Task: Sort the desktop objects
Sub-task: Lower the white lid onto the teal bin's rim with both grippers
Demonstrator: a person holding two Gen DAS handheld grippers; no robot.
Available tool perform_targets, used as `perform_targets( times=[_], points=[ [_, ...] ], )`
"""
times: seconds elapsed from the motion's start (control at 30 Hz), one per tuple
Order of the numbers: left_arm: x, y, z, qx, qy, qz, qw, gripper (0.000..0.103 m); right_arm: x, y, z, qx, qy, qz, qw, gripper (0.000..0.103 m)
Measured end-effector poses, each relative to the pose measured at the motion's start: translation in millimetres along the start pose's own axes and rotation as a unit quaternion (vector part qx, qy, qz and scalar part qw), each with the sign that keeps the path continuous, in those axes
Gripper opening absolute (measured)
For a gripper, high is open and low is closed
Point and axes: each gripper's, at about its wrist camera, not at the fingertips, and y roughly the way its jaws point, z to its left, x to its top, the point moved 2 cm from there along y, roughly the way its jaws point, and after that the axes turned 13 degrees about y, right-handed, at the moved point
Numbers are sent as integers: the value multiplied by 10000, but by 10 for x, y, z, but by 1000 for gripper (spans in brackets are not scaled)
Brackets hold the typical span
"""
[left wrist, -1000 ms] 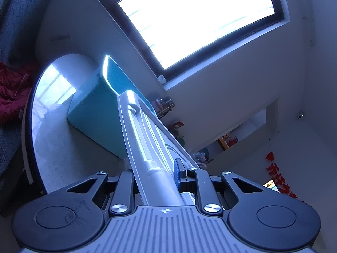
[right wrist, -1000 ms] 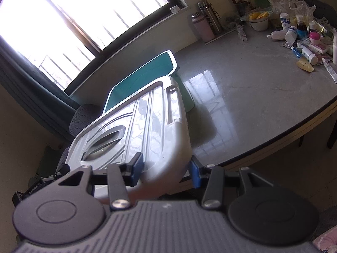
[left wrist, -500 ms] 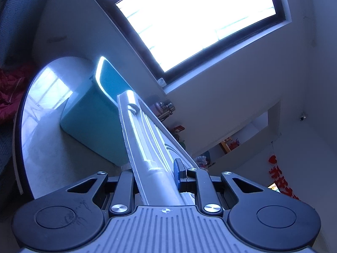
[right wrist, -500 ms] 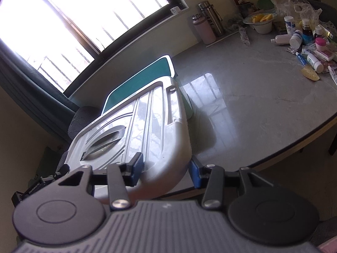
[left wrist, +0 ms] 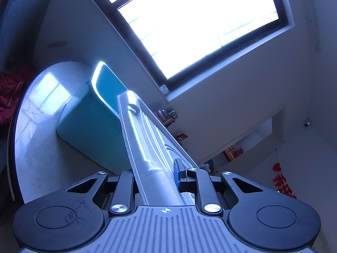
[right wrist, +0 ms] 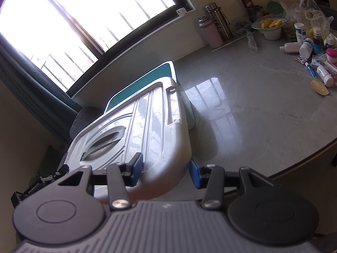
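Gleaming under a bright window (right wrist: 69, 23), the grey marble table (right wrist: 263, 113) carries a teal bin (left wrist: 94, 130) far left and bottles (right wrist: 313, 48) far right; both the left claw (left wrist: 155, 175) and the right claw (right wrist: 166, 171) grip the white lid (right wrist: 143, 122) above the near edge.

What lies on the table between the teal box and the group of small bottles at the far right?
Nothing: in the right wrist view the table is bare between the teal box and the small bottles.
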Motion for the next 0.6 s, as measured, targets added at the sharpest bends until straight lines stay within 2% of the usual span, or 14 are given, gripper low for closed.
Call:
perform_targets(
  times=[0.6],
  points=[
    [256,374,88,102,86,-55,9999,20,249,293,40,107,20,37,9999,47]
  ],
)
